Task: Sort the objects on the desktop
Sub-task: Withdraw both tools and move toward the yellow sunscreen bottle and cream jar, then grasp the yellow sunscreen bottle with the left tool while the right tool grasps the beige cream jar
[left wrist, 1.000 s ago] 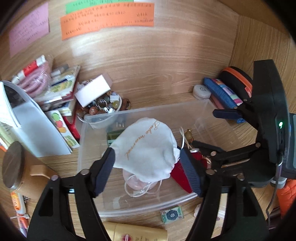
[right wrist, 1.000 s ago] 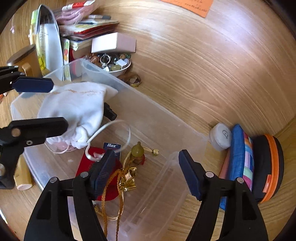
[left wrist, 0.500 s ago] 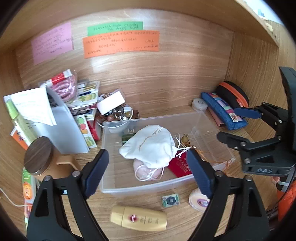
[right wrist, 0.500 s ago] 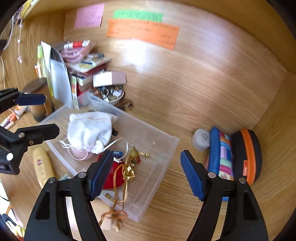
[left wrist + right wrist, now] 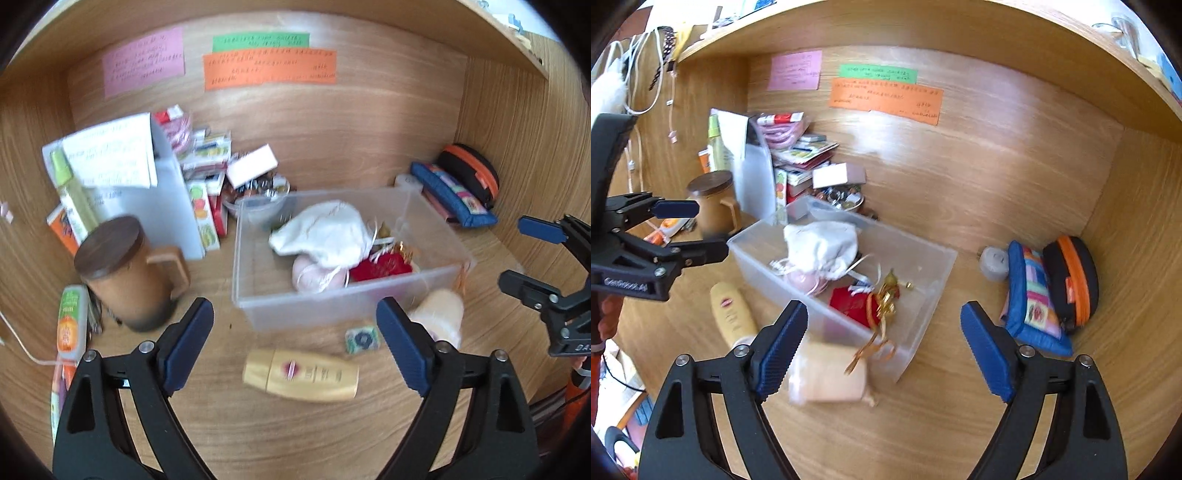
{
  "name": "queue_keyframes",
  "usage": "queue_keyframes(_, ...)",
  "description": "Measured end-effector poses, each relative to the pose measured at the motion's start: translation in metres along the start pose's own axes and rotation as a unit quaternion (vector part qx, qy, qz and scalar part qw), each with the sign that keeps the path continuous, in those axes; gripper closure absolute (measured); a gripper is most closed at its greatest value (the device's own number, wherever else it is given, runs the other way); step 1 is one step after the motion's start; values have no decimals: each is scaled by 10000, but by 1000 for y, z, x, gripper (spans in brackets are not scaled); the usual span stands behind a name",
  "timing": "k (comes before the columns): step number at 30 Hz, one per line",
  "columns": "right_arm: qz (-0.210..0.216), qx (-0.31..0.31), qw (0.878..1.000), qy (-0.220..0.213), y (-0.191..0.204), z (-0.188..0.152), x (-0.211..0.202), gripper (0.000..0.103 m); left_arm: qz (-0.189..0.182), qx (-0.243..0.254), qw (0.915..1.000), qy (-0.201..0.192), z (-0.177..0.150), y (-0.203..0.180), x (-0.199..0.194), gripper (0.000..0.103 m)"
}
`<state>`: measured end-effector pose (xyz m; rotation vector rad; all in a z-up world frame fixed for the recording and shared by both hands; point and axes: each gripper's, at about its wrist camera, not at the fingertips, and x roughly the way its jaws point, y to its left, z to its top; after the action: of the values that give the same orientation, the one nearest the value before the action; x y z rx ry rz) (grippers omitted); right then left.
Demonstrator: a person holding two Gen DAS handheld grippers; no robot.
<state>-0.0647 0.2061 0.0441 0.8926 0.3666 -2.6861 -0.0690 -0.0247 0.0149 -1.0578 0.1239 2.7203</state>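
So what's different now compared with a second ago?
The left tongs were spread around the white pouch in the clear bin; they have backed away with nothing in them. The right tongs pulled back too, still open. The pouch, the red pouch and the gold bottle lie as before.

A pouch lies in the bin; a bottle lies before it.

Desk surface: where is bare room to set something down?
Bare wood lies between the clear bin and the blue pouch, and nearest both cameras. The left side near the lidded mug is crowded.
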Motion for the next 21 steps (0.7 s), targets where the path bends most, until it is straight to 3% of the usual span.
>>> queue_keyframes(12, 200, 226, 9982, 520, 10, -51, 17, 20, -253, -695, 9936, 856, -55, 18, 35, 13)
queue_keyframes(21, 434, 325, 9960, 706, 14, -64, 33, 20, -338, -1280, 9838, 1211, -69, 15, 54, 12)
